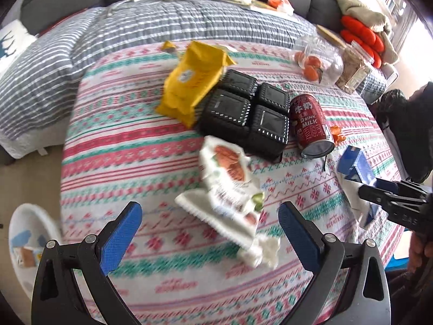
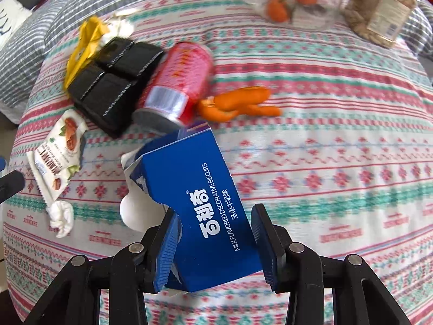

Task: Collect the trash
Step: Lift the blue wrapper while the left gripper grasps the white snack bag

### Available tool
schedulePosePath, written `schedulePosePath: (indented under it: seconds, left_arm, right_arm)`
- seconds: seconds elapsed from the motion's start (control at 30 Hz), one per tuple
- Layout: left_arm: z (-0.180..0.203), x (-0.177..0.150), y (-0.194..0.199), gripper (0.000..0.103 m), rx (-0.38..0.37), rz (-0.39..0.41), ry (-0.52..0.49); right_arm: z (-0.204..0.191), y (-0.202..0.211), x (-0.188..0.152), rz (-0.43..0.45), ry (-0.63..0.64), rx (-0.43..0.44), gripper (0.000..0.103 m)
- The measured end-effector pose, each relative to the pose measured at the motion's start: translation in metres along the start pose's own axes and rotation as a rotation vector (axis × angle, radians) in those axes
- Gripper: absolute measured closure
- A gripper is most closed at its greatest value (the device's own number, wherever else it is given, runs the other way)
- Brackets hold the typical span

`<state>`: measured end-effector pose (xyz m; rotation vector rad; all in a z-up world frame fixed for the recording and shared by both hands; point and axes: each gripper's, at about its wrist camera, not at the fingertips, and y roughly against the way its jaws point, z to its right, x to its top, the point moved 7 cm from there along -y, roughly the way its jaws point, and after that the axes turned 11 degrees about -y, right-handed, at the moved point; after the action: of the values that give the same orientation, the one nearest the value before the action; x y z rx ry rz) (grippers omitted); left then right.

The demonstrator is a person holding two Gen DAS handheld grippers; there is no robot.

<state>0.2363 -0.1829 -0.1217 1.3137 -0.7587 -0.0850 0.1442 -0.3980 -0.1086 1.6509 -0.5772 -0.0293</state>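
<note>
Patterned blanket (image 1: pixel 162 140) carries: yellow bag (image 1: pixel 189 81); black tray (image 1: pixel 243 113); red can (image 1: pixel 311 124); nut wrapper (image 1: pixel 230 189); orange peel (image 2: pixel 238 103); nut jar (image 2: pixel 379 8).

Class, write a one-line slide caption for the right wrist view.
Right gripper holds a torn blue biscuit box above the patterned blanket, red milk can and orange peel beyond.

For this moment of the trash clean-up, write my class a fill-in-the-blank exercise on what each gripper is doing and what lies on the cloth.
1. The right gripper is shut on a ____ biscuit box.
2. The left gripper is ____, its pads touching nothing.
3. The red milk can lies on its ____.
4. Orange ____ lies beside the can.

Missing words: blue; open; side; peel
</note>
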Motion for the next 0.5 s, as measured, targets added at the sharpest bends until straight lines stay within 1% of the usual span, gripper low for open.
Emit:
schedulePosePath:
  seconds: [0.13, 0.27, 0.37, 0.47, 0.5]
  left_arm:
    - [0.009, 0.003, -0.019, 0.001, 0.006, -0.029, -0.017]
    - [0.02, 0.002, -0.035, 0.002, 0.026, -0.068, -0.072]
    - [0.026, 0.001, -0.04, 0.005, 0.052, -0.081, -0.107]
    - [0.025, 0.0, -0.042, 0.012, 0.062, -0.087, -0.11]
    - [0.025, -0.001, -0.042, 0.018, 0.061, -0.088, -0.11]
  right_arm:
    - [0.015, 0.004, 0.002, 0.005, -0.033, 0.005, 0.056]
    - [0.025, 0.004, 0.005, 0.004, -0.038, 0.001, 0.056]
    - [0.03, 0.004, 0.005, 0.0, -0.038, -0.002, 0.056]
    - [0.028, 0.001, 0.007, -0.004, -0.032, -0.005, 0.056]
    - [0.028, 0.001, 0.007, -0.005, -0.03, -0.004, 0.056]
